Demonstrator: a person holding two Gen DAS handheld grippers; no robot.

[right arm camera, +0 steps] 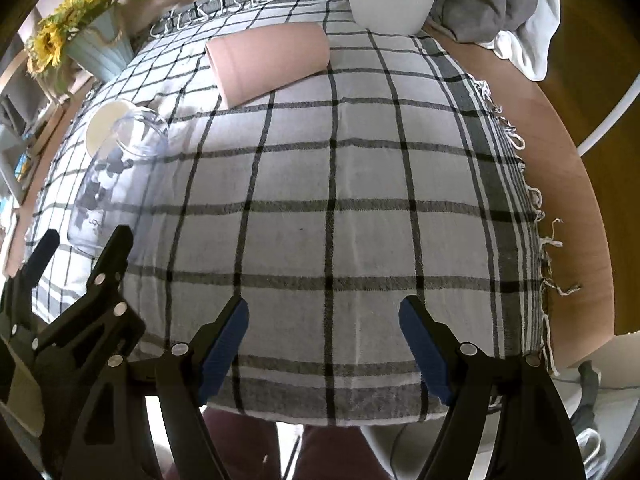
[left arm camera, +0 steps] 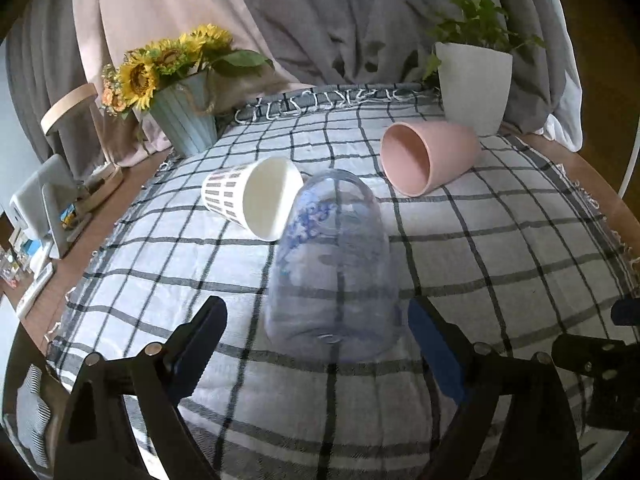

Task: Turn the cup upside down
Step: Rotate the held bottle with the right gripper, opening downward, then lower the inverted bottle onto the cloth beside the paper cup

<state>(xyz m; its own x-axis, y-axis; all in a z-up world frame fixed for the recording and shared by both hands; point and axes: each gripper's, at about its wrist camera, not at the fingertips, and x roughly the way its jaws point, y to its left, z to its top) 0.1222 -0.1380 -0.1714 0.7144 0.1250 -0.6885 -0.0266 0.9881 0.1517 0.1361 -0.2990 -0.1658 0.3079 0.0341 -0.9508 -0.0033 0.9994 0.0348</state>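
Note:
A clear plastic cup with blue print lies on its side on the checked cloth, its base toward me. My left gripper is open, its fingers on either side of the cup's base, not touching. A white patterned cup and a pink cup also lie on their sides behind it. In the right wrist view the clear cup lies far left beside the left gripper, and the pink cup lies at the back. My right gripper is open and empty above the cloth's near edge.
A sunflower pot stands at the back left and a white plant pot at the back right. The wooden table edge shows right of the cloth. Shelves with small items stand at the left.

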